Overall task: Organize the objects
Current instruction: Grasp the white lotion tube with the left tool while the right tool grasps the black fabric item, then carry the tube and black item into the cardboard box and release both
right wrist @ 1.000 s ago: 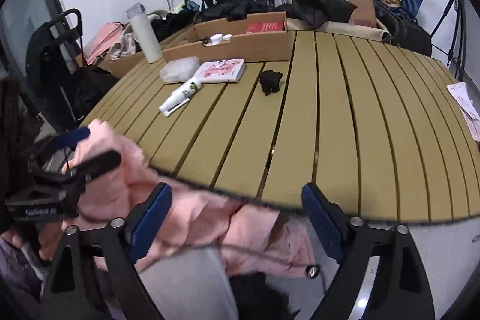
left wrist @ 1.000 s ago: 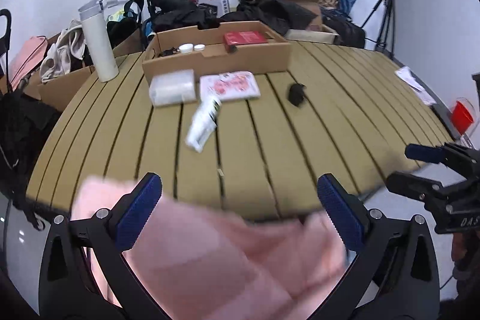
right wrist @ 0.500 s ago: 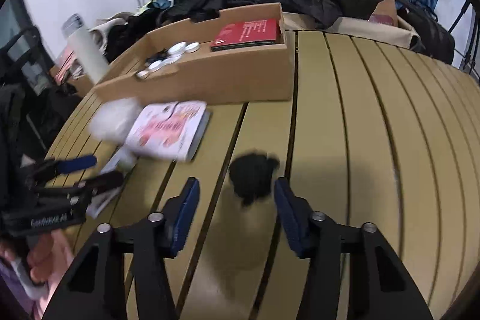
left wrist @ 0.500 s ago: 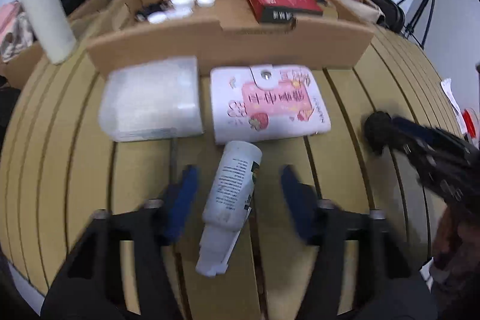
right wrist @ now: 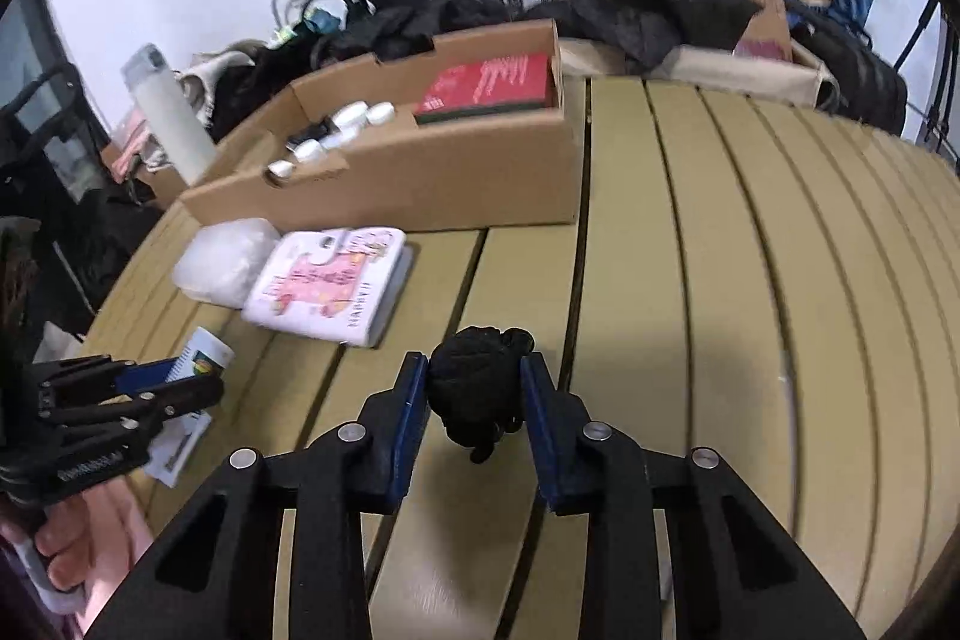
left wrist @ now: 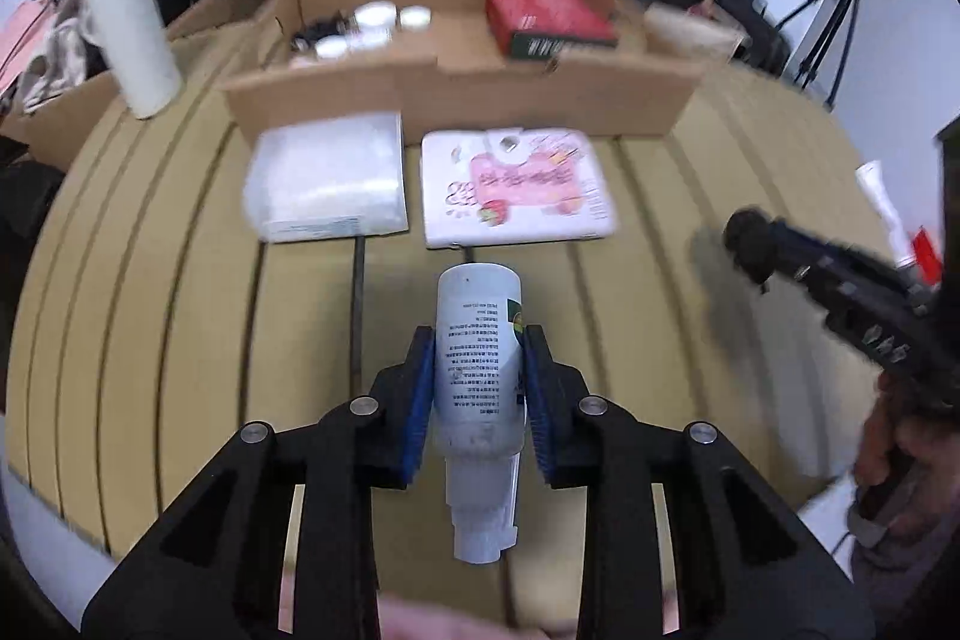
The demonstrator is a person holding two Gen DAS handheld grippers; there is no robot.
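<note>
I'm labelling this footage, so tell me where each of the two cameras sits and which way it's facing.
Left wrist: on the left gripper, angled down at the white tube it clamps; right gripper and a hand show at right.
Right wrist: on the right gripper, angled down at the black bundle it clamps; left gripper at left.
Shared: cardboard tray, pink booklet.

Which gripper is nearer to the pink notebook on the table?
Left. The left gripper, closed on the white tube, sits just in front of the pink notebook. The right gripper, closed around the black bundle, is off to the notebook's right, farther away.
</note>
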